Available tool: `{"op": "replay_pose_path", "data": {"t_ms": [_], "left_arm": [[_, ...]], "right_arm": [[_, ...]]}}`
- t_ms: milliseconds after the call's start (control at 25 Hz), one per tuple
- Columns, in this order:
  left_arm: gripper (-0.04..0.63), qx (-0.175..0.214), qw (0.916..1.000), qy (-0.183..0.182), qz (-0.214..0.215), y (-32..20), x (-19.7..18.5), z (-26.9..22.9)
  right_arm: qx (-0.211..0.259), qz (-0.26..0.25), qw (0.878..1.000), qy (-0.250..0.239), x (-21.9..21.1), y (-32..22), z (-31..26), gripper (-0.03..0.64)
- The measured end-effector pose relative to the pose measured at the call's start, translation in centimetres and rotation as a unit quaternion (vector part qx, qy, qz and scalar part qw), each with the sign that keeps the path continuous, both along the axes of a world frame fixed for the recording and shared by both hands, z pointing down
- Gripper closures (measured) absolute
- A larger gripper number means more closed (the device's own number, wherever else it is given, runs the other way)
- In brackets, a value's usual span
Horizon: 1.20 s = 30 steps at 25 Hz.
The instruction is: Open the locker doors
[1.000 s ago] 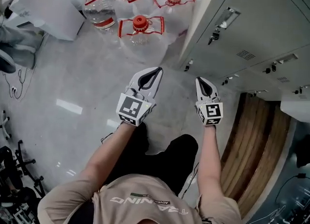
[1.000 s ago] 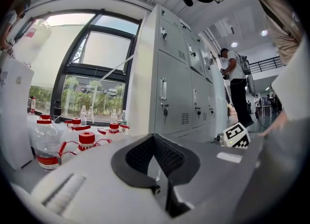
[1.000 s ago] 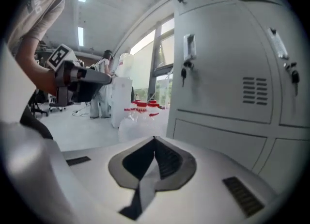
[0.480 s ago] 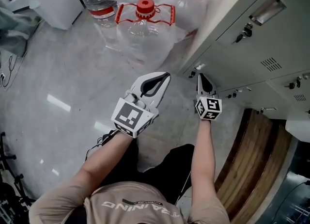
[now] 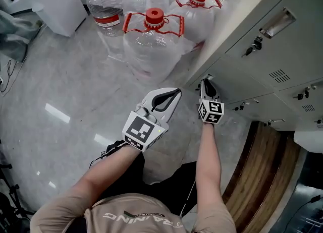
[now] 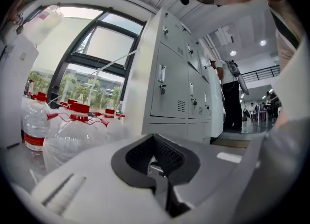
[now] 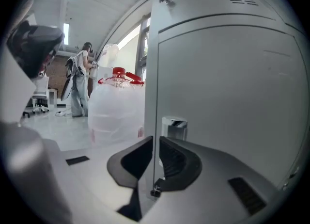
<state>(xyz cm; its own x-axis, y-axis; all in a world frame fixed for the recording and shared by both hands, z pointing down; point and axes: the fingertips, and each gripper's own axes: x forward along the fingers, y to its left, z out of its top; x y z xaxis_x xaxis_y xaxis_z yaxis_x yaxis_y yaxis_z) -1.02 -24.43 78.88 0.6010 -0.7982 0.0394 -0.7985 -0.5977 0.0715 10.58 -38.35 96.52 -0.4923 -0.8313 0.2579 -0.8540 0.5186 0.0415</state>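
- The bottom locker door (image 7: 227, 97) is in the lowest row of the grey lockers (image 5: 262, 65), in the end column by the corner; it lies flush in its frame, not yet opened; a small metal knob (image 7: 173, 125) stands near its left edge.
- The right gripper (image 7: 154, 140) is low in front of that door, with its tips just under the knob and in line with the seam at the door's left edge; its jaws are clenched together with only a slit between the pads, grasping nothing; whether the tips touch the door I cannot tell.
- The left gripper (image 5: 175, 93) hangs just to the left of the right one, clear of the lockers and over the pale floor (image 5: 65, 91); its jaws are closed tip to tip and empty.
- Clear water jugs (image 5: 154, 40) with red caps and handles stand on the floor by the lockers' corner, beyond both grippers.
- A wood-grained strip (image 5: 262, 161) lies on the floor in front of the lockers, to the right.
- A white cabinet (image 5: 55, 0) stands beyond the jugs, to the left.
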Motion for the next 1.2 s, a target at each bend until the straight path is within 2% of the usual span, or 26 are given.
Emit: {"op": "replay_pose_path", "data": {"t_ms": [80,200,440,520,640,840,1200], "left_arm": [[0.589,0.016,0.9998,-0.013,0.007,0.3,0.2,-0.6],[0.589,0.019,0.9994,-0.025,0.012,0.7,-0.1,-0.5],[0.589,0.023,0.9993,-0.026,0.013,0.2,-0.4,-0.5],[0.589,0.021,0.9992,-0.028,0.019,0.2,-0.1,-0.3],[0.589,0.025,0.9988,-0.033,0.026,0.2,0.1,-0.4],[0.589,0.028,0.9982,-0.044,0.029,-0.1,0.1,-0.3],[0.589,0.027,0.9981,-0.052,0.018,-0.5,-0.9,-0.1]], "right_arm": [[-0.002,0.004,1.0,0.017,0.2,-0.3,0.6,0.606],[-0.004,0.021,0.999,0.026,0.7,-0.4,1.0,0.606],[-0.002,0.047,0.999,0.021,1.2,-1.1,1.0,0.584],[-0.007,0.047,0.999,0.005,1.4,-1.1,1.1,0.538],[-0.007,0.042,0.999,-0.007,1.2,-1.4,1.2,0.538],[-0.001,0.025,1.0,0.012,-0.1,-2.2,1.3,0.538],[-0.004,0.037,0.999,0.007,-0.6,-2.2,1.3,0.537]]}}
